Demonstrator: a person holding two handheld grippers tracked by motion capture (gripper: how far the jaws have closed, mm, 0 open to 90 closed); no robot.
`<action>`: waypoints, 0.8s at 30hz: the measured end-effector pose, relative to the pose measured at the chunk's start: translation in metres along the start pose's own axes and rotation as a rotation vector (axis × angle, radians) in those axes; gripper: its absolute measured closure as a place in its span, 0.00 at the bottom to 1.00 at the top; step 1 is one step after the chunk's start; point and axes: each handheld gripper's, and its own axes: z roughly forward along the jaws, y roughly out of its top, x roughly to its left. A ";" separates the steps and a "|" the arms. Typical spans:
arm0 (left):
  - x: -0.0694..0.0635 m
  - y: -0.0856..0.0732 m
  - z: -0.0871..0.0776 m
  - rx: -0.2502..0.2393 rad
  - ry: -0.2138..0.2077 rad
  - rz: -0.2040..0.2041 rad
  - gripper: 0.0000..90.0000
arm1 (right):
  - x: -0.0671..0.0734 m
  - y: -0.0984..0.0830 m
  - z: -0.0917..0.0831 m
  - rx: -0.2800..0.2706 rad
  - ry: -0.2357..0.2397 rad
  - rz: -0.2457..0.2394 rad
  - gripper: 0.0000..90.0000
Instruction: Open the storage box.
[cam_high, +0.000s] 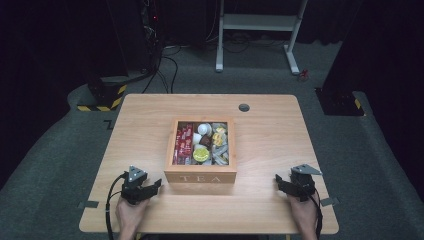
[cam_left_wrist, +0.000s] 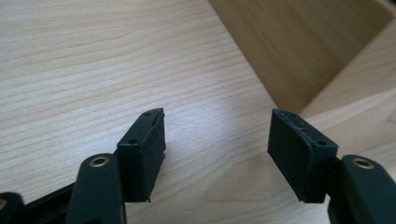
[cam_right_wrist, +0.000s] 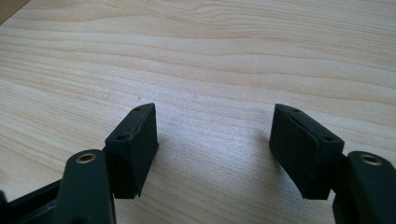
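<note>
One wooden tea box (cam_high: 200, 176) sits at the middle of the tabletop (cam_high: 265, 135), its near wall lettered "TEA" and its top open, so the contents lie in plain sight. Inside, a row of red packets (cam_high: 183, 145) fills the left compartment from far to near; the middle part holds white rounded pieces (cam_high: 203, 129) at the far end and a yellow-green round item (cam_high: 201, 154) nearer; the right part holds pale wrapped sachets (cam_high: 220, 152) with a yellow one (cam_high: 218, 137) among them. Exactly what the small items are is too fine to tell. Nothing lies on the wood outside the box, so, as far as I can judge, no item has been lifted out or set aside and the whole job is left to do. Just left of the box's near corner rests the left hand-held gripper (cam_high: 156, 186), its jaws spread wide with nothing but bare wood between them; in the left gripper view (cam_left_wrist: 217, 140) a side wall of the box (cam_left_wrist: 299, 42) rises close ahead at the upper right. Well apart on the right, near the near edge, the right hand-held gripper (cam_high: 278, 181) is likewise spread wide and empty, and its own view (cam_right_wrist: 214, 140) looks onto plain wood grain. A small dark grommet (cam_high: 244, 107) marks the far side of the tabletop.
</note>
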 end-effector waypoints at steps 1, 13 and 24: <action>-0.001 0.001 -0.001 0.002 -0.005 0.007 0.43 | 0.000 0.000 0.000 0.000 0.000 0.000 0.36; -0.010 -0.001 -0.009 -0.006 -0.102 0.006 0.54 | 0.000 0.000 0.000 0.001 0.002 0.000 0.35; -0.029 -0.005 -0.016 -0.015 -0.131 0.057 0.59 | 0.000 0.000 0.000 0.001 0.002 -0.001 0.35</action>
